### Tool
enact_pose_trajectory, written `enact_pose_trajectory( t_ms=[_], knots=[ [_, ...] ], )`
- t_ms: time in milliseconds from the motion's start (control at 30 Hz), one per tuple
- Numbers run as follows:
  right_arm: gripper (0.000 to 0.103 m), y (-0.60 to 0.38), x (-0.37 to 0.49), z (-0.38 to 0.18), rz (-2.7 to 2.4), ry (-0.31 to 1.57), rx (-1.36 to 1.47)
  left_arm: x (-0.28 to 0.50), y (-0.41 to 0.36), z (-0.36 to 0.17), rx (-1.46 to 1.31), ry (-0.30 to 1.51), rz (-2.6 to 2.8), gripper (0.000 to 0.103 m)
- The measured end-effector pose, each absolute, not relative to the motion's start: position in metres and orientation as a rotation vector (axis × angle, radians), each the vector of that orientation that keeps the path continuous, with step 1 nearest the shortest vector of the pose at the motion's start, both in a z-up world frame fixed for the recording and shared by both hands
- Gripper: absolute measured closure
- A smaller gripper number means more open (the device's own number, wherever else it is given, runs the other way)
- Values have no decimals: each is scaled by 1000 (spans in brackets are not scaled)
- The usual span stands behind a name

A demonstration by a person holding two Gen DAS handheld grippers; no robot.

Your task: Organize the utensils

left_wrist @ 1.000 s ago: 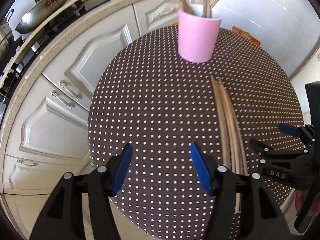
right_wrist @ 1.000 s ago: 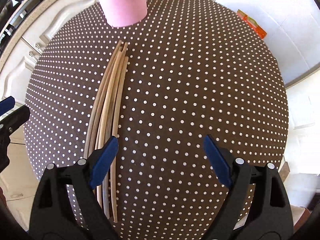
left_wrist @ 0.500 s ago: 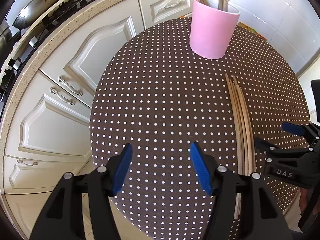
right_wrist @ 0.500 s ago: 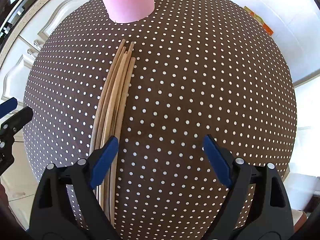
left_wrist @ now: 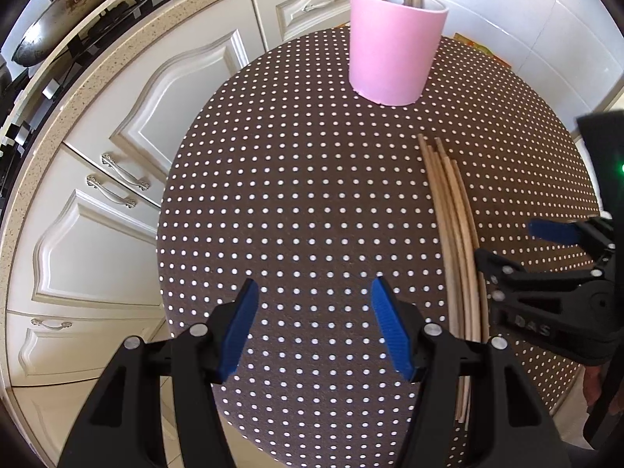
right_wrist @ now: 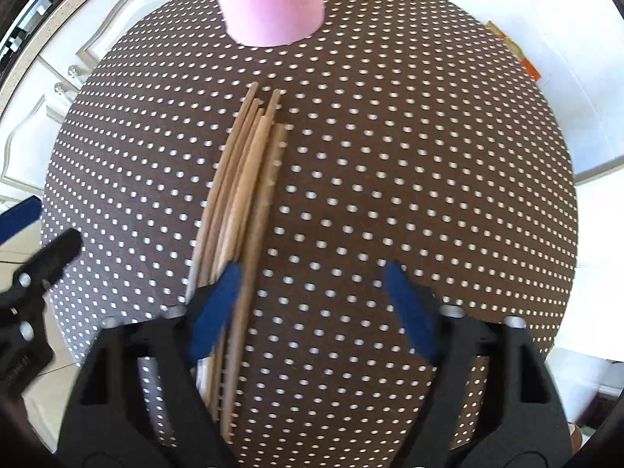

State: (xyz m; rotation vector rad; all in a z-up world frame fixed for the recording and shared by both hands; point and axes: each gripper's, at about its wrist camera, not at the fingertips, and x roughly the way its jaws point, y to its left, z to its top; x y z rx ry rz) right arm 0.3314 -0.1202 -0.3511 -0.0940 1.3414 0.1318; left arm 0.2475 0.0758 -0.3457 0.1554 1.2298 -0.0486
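Wooden chopsticks [right_wrist: 241,202] bundled on dotted counter [right_wrist: 429,156], near pink cup [left_wrist: 394,43]. Right gripper [right_wrist: 312,304] jaws closing, bundle under left pad, ungripped. Left gripper [left_wrist: 314,327] jaws open, empty, bundle just beside.

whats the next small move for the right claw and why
Probably shift the right claw a little toward the chopsticks lying on the dotted table. Its jaws are closing, yet only the outermost stick lies between them; the rest sit under or beyond its left pad. Centred, it could grip one for the pink cup.

Right gripper [right_wrist: 312,304] fingers closing, nearer chopsticks [right_wrist: 241,195]
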Motion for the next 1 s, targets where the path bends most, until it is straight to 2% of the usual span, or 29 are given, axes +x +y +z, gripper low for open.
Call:
enact_pose_trajectory(
  t_ms=[67, 100, 133, 233, 267, 333, 567, 767, 1000],
  knots=[
    [47, -111, 334, -350, 125, 1338, -114, 246, 70, -345, 157, 1230, -52, 43],
    [56, -107, 337, -349, 139, 1338, -107, 246, 68, -345, 158, 1229, -55, 43],
    [70, -104, 338, -347, 134, 1334, -118, 245, 67, -344, 158, 1229, -56, 43],
    [92, -102, 347, -345, 132, 1340, -106, 245, 60, -341, 134, 1232, -75, 43],
    [94, -106, 348, -343, 129, 1342, -84, 246, 59, -341, 124, 1236, -86, 43],
    [97, -120, 352, -344, 143, 1350, 21, 248, 55, -341, 97, 1249, -117, 43],
    [97, -158, 363, -351, 211, 1351, 358, 261, 39, -360, -19, 1376, -229, 43],
    [97, -157, 376, -345, 218, 1331, 331, 271, 26, -371, 4, 1417, -222, 43],
    [97, -159, 349, -361, 229, 1320, 363, 282, 0, -376, 76, 1423, -224, 43]
  ],
)
